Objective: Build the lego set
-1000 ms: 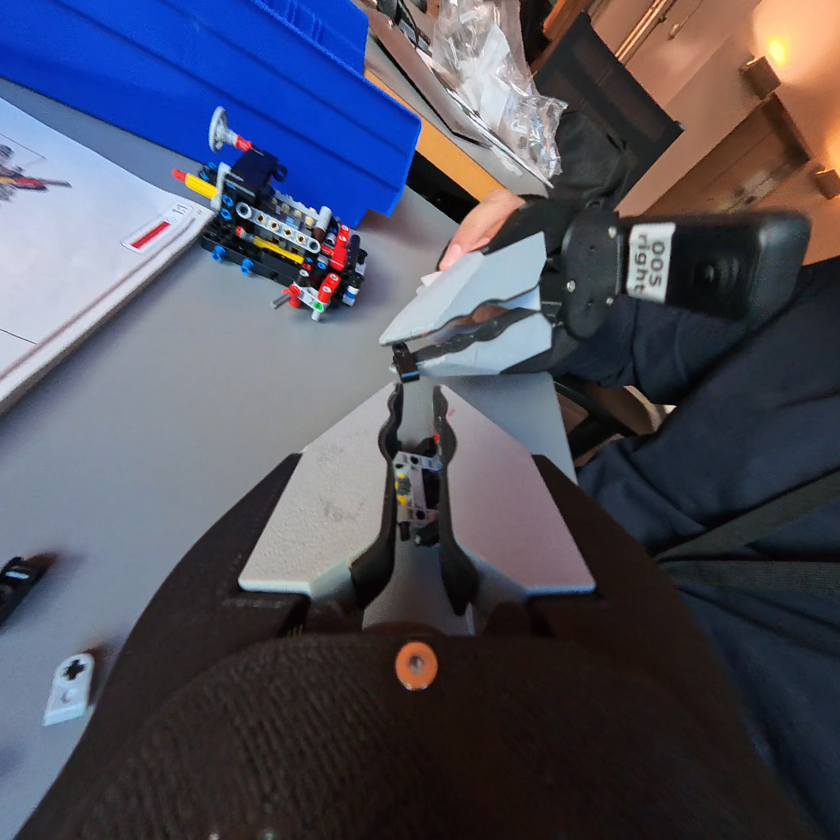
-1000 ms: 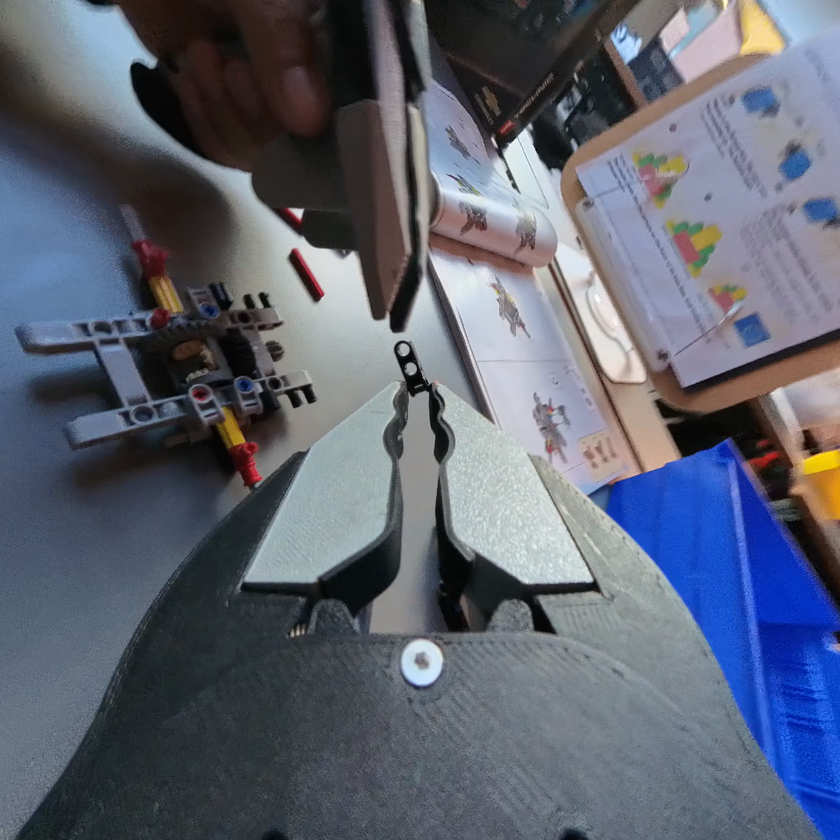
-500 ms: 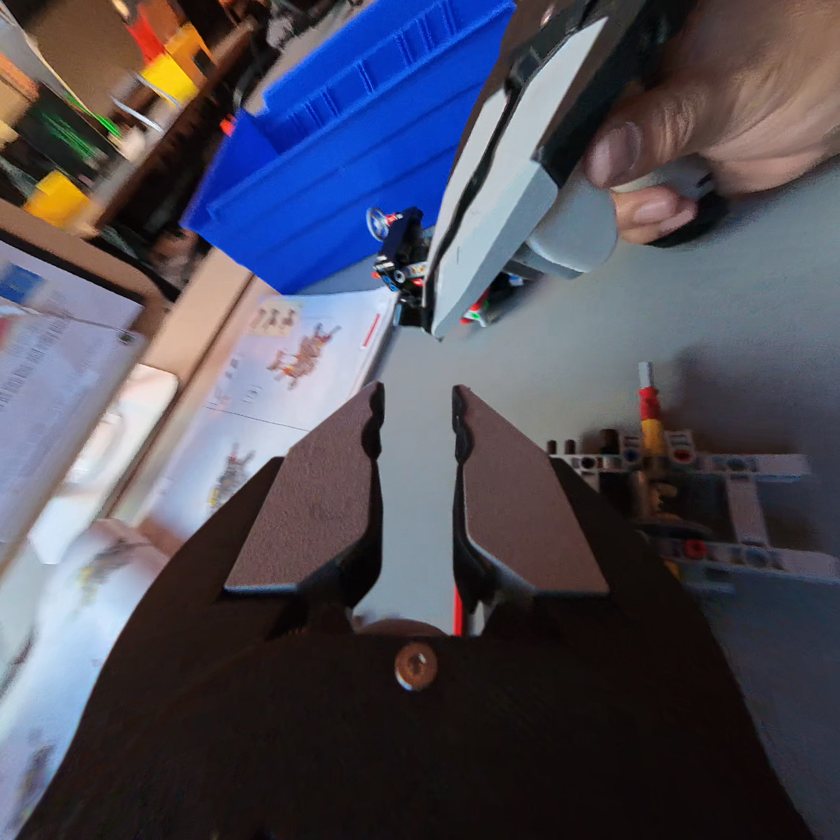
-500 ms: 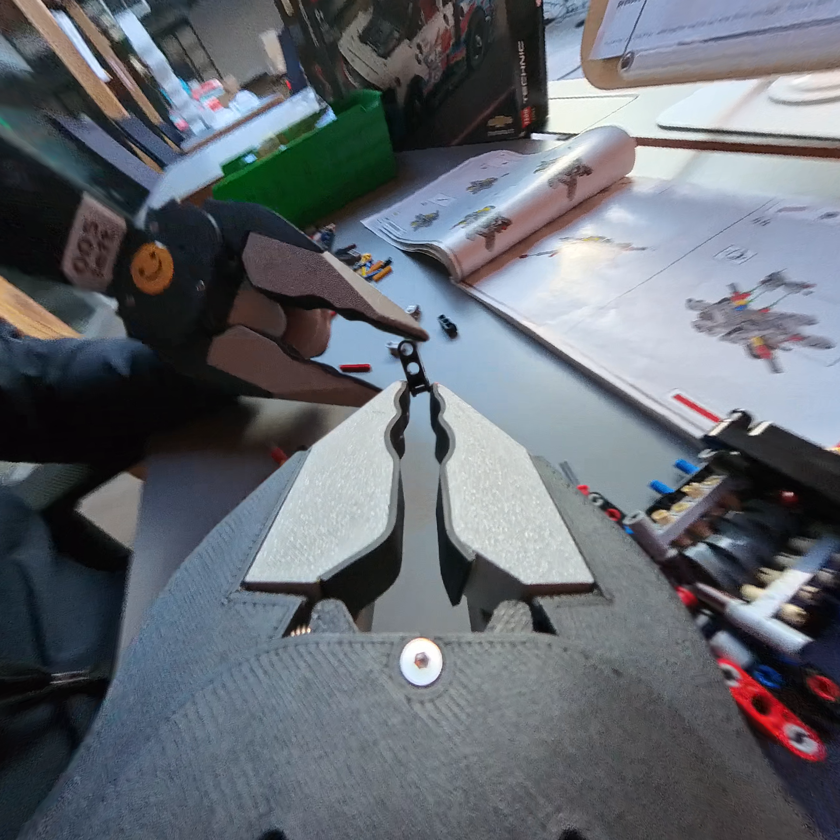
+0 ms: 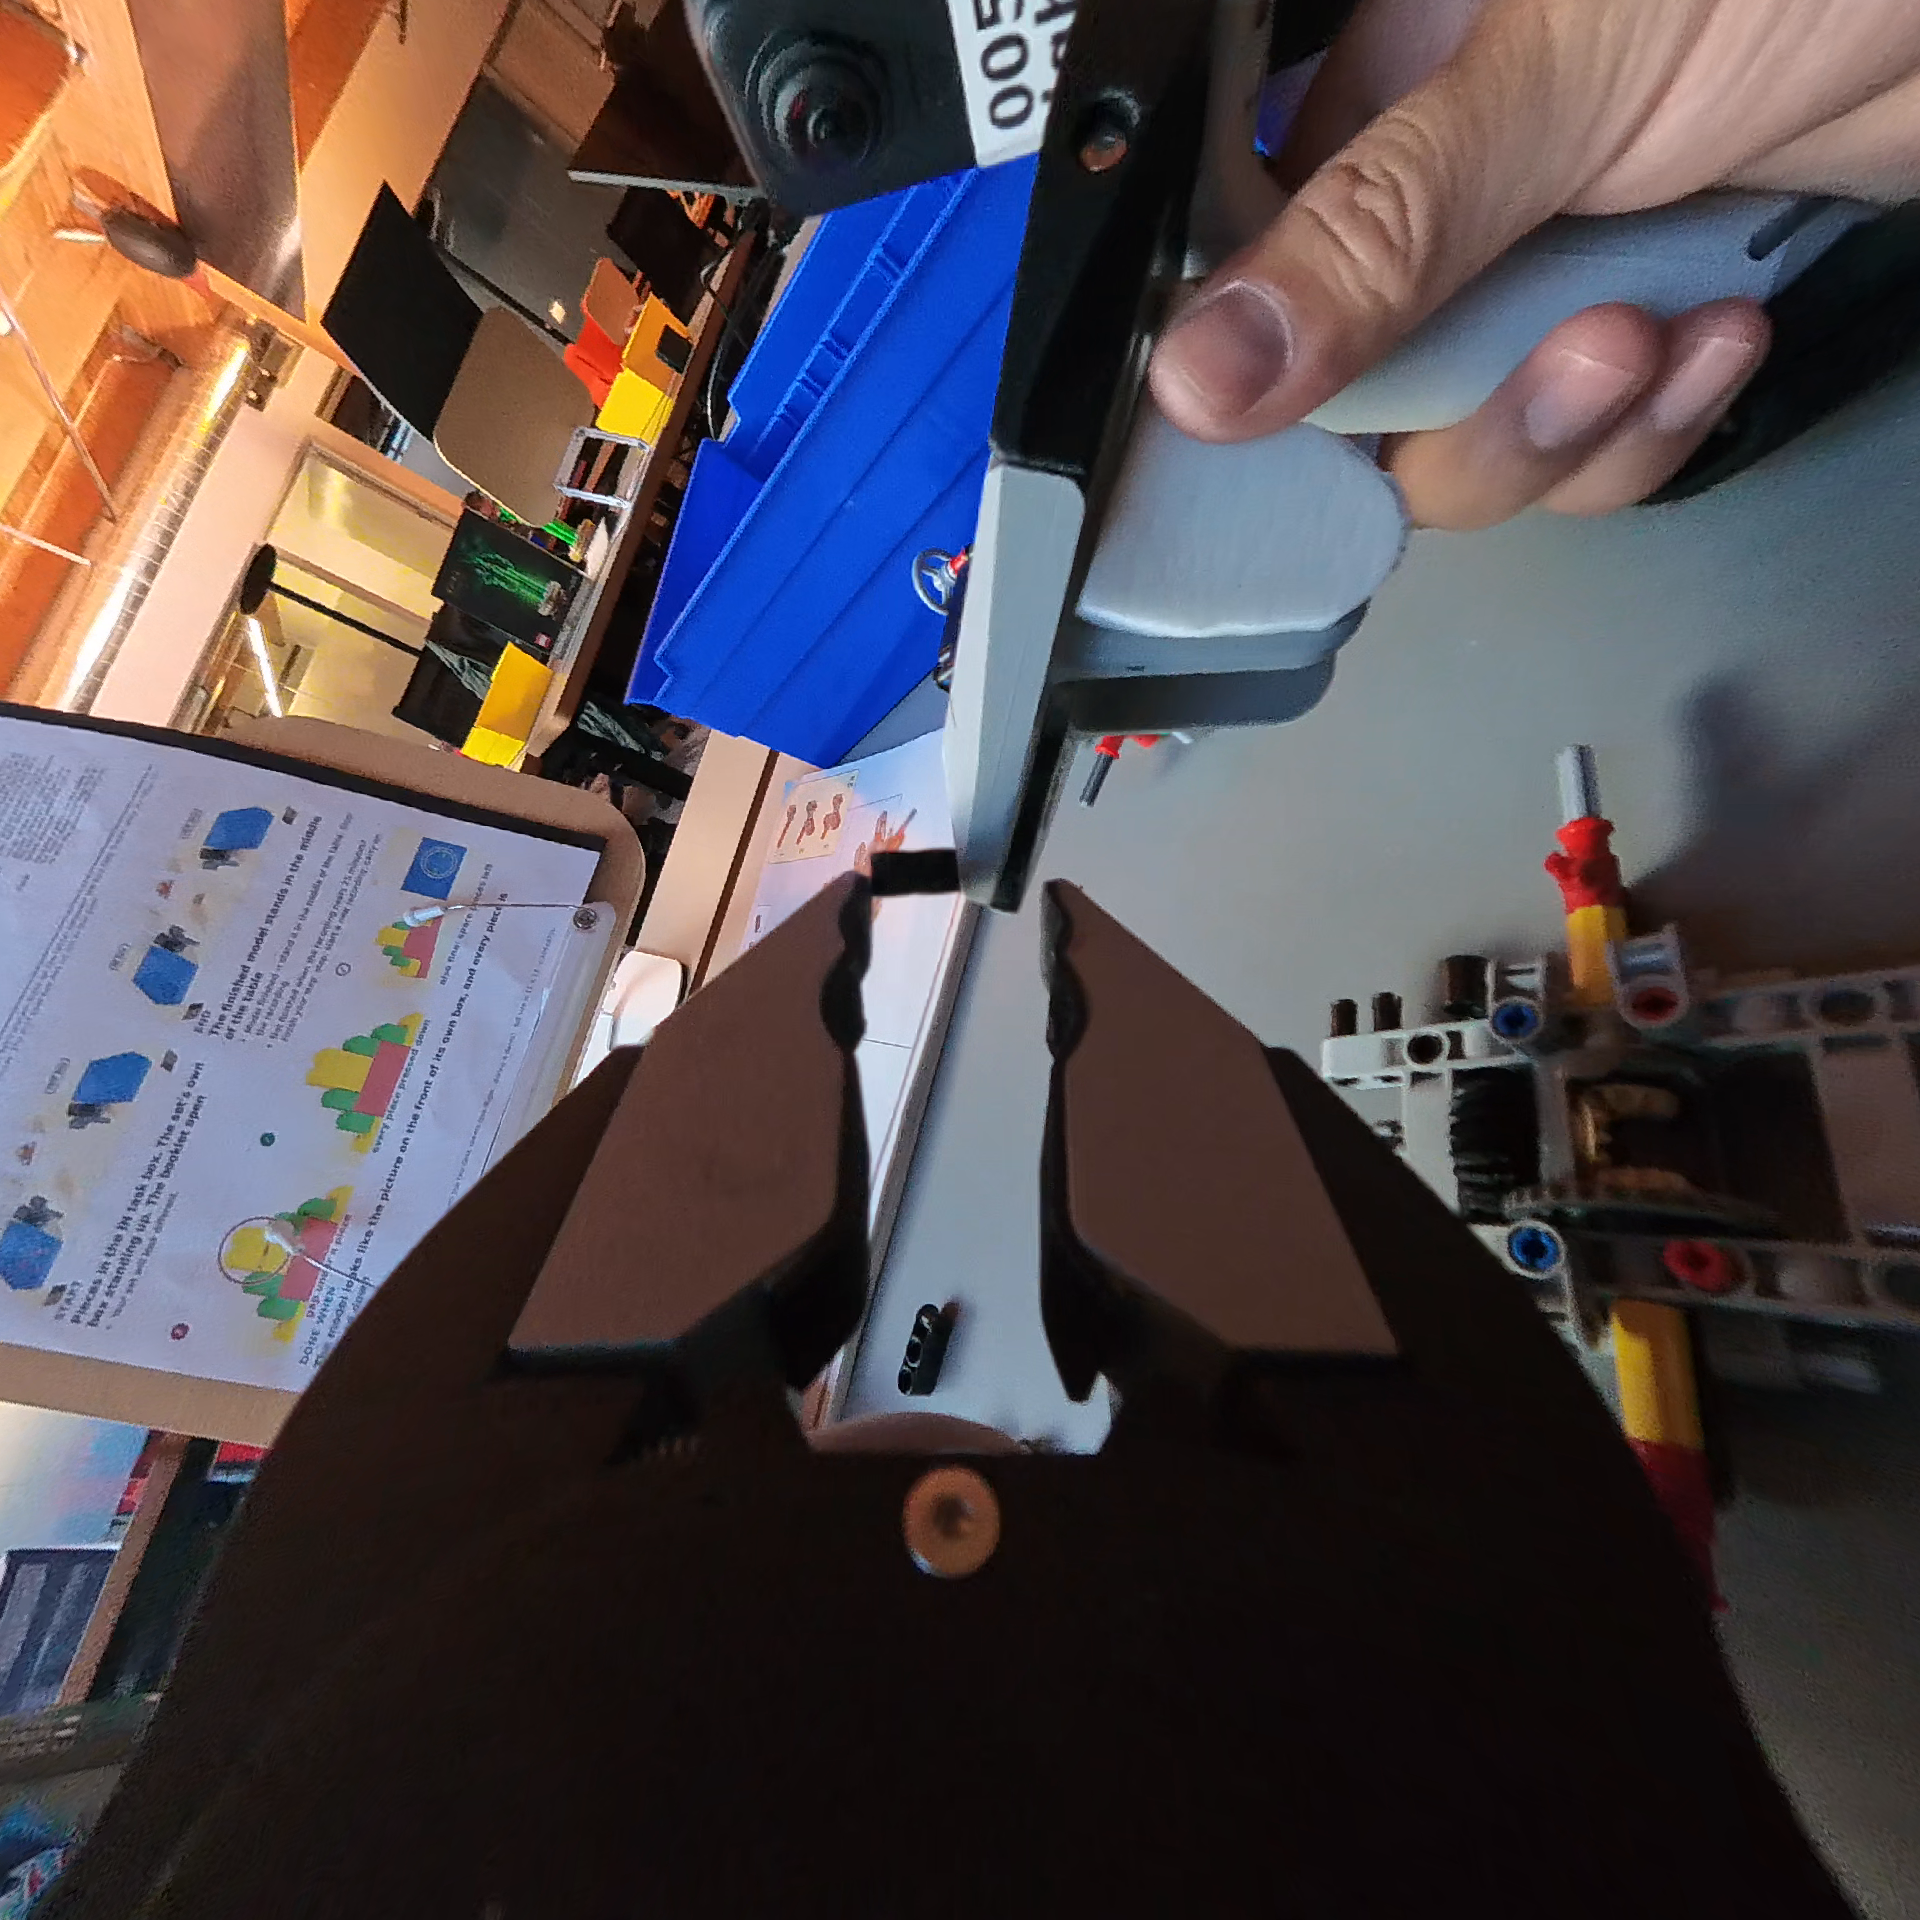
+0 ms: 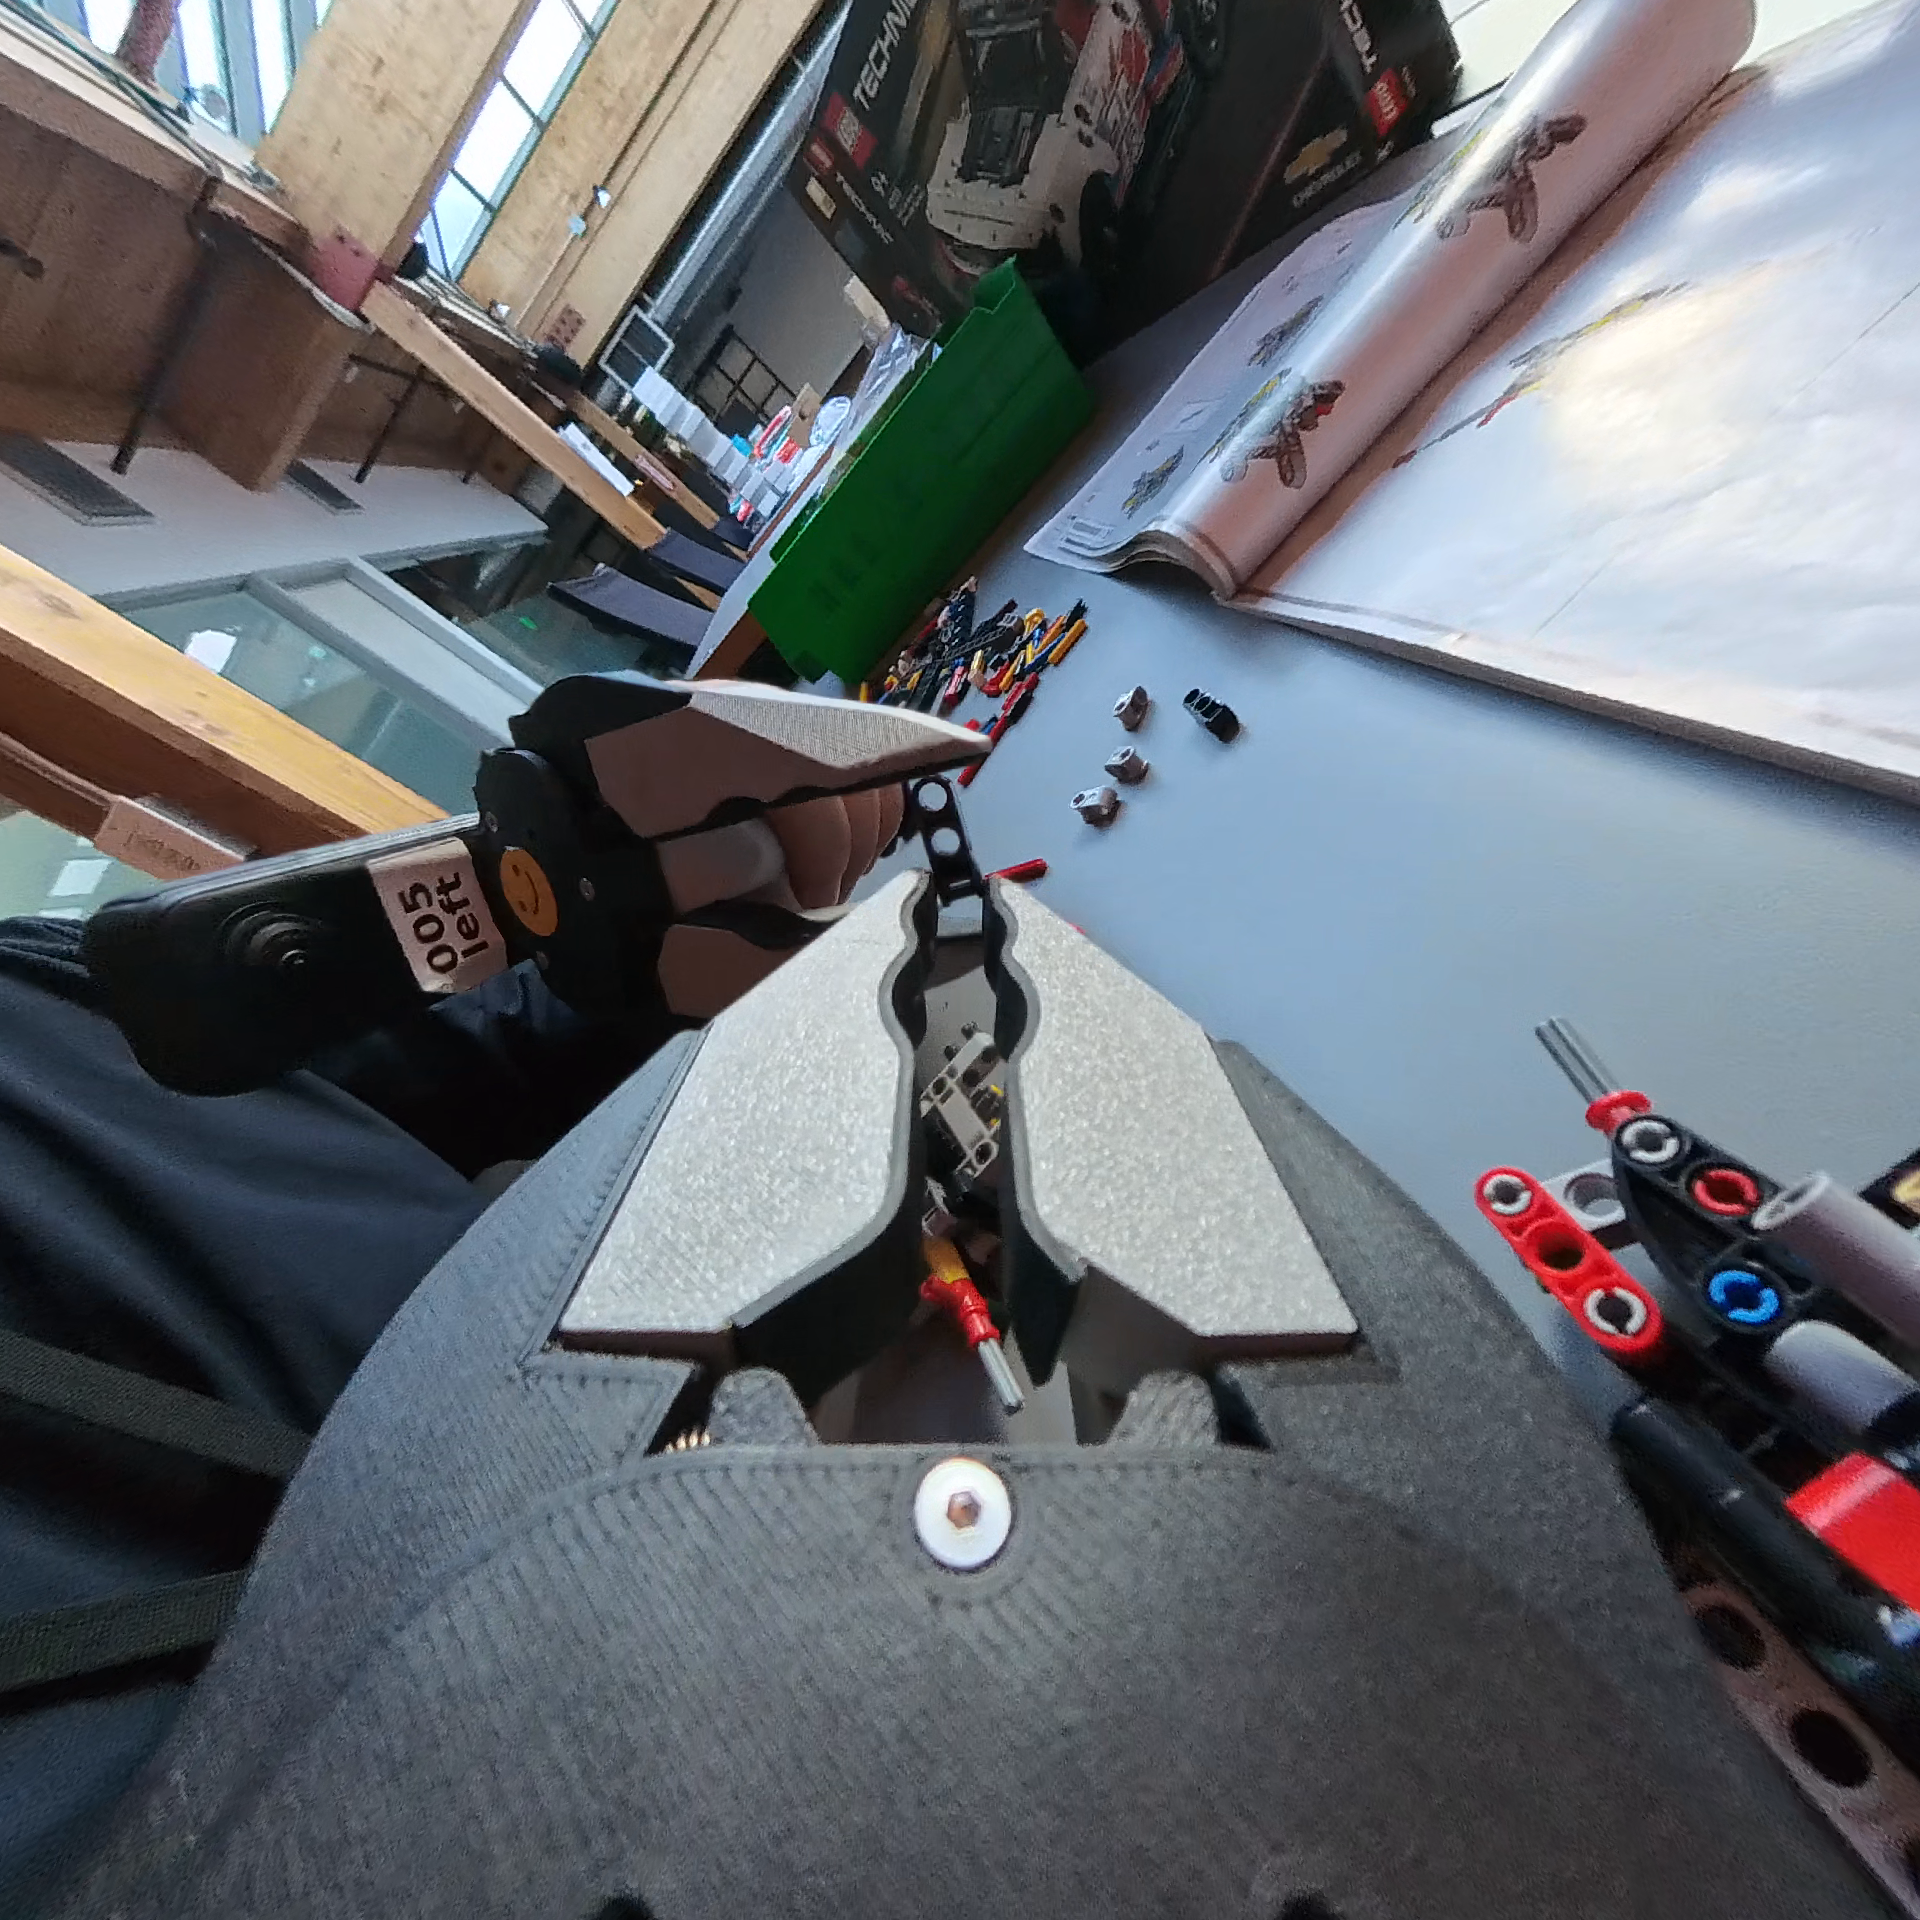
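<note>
My right gripper point(image 6: 951, 904) is shut on a small black beam with holes point(image 6: 940, 831), which sticks out past its fingertips. In the left wrist view this gripper point(image 5: 997, 873) comes down from above in a hand, with the black beam point(image 5: 914, 871) jutting sideways from its tip. My left gripper point(image 5: 951, 914) is open and holds nothing. The beam's free end lies just beyond its left fingertip point(image 5: 852, 914). In the right wrist view the left gripper point(image 6: 904, 821) reaches in from the left, its upper finger point(image 6: 831, 727) just above the beam's top.
A grey frame assembly point(image 5: 1662, 1143) with a red and yellow axle lies on the grey table point(image 5: 1455, 779). A black connector point(image 6: 1210, 715), grey connectors point(image 6: 1127, 764) and a red pin point(image 6: 1018, 871) lie loose. An open booklet point(image 6: 1558, 416), green bin point(image 6: 935, 468), blue bin point(image 5: 831, 520) and clipboard point(image 5: 260, 1039) stand around. My left and right fingertips are right by each other.
My left gripper's jaws have opened wide and it has swung round to face the right gripper. The right gripper has kept its hold on the black beam and brought it to the left's fingertips.
</note>
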Tool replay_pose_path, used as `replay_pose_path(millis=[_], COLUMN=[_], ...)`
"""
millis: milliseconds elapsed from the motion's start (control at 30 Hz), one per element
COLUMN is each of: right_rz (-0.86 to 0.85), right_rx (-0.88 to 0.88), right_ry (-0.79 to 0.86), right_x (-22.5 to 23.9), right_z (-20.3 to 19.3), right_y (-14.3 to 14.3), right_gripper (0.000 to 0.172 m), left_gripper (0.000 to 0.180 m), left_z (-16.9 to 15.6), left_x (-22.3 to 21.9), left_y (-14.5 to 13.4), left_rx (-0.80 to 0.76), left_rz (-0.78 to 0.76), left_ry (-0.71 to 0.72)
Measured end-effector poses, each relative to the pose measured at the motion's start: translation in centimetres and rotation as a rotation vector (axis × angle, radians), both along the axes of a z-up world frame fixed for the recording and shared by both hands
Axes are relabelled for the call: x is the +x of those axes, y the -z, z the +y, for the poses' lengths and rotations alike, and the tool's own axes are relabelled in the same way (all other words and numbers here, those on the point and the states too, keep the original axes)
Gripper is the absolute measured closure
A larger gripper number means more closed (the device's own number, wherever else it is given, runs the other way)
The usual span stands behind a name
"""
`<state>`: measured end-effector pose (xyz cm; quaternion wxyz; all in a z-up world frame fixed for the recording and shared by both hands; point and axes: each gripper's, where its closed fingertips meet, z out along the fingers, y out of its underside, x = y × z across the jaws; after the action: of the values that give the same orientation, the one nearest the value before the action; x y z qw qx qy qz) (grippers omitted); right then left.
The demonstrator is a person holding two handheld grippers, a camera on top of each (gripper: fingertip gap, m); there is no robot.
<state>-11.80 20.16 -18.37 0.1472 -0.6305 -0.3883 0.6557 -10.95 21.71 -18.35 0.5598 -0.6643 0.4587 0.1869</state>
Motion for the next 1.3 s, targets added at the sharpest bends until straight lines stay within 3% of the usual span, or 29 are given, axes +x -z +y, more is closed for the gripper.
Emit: replay_pose_path(millis=[267, 633, 833, 900, 1167, 1300], right_rz=[-0.012, 0.032, 0.031, 0.039, -0.008, 0.048], right_rx=[-0.035, -0.045, -0.078, -0.079, -0.012, 0.035], right_ry=[-0.038, -0.104, -0.128, -0.126, -0.112, -0.048], right_x=[0.0, 0.0, 0.1, 0.1, 0.2, 0.4], right_z=[-0.4, -1.4, -1.6, -1.6, -1.3, -0.2], right_y=[0.5, -0.3, -0.2, -0.4, 0.4, -0.6], right_gripper=[0.167, 0.166, 0.166, 0.168, 0.168, 0.168], left_gripper=[0.154, 0.161, 0.162, 0.175, 0.176, 0.157], left_z=[-0.3, -1.4, -1.5, -1.9, -1.8, -2.4], left_x=[0.0, 0.3, 0.4, 0.7, 0.5, 0.8], left_y=[0.4, 0.3, 0.4, 0.6, 1.8, 2.8], left_rx=[-0.041, -0.229, -0.24, -0.259, -0.32, -0.536], left_rz=[-0.021, -0.363, -0.365, -0.366, -0.362, -0.532], left_ry=[0.029, 0.176, 0.195, 0.231, 0.203, 0.204])
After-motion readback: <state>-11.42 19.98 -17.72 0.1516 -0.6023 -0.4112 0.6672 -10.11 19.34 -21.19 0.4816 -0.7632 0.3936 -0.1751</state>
